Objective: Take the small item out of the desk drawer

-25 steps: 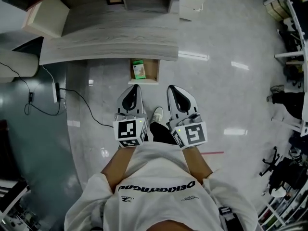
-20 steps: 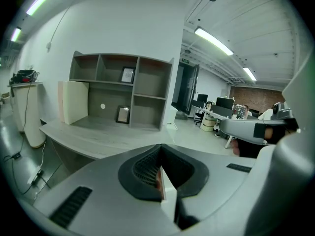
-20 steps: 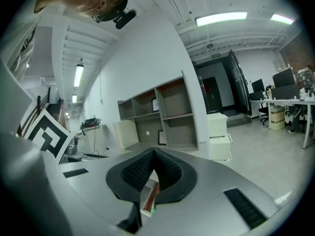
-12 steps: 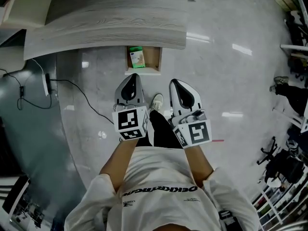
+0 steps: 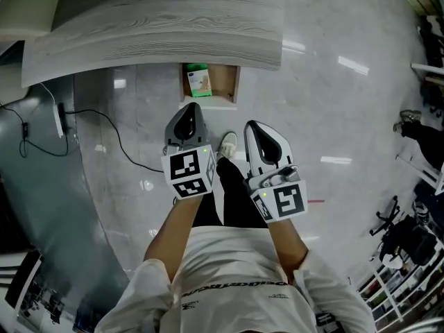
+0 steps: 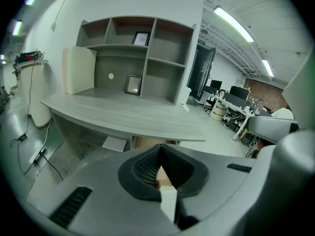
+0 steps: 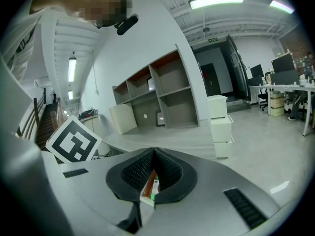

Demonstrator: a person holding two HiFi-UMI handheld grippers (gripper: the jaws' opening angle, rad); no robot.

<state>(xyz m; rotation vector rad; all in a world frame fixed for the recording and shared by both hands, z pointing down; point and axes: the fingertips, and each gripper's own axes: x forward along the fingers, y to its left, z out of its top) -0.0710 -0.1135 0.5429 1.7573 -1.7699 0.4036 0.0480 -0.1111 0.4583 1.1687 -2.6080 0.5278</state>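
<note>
My left gripper [image 5: 189, 109] and right gripper [image 5: 254, 127] both have their jaws pressed together on nothing. The small green-and-white box [image 5: 199, 82] lies in the left side of the open drawer [image 5: 223, 83] under the desk [image 5: 159, 26]. It looks like light, crushable cardboard, so I'd pinch its long sides gently.

Box [image 5: 199, 83] in drawer [image 5: 223, 82] under desk [image 5: 159, 26]

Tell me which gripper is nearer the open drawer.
The left gripper, just below the drawer in the head view; the right gripper sits lower and further right.
</note>
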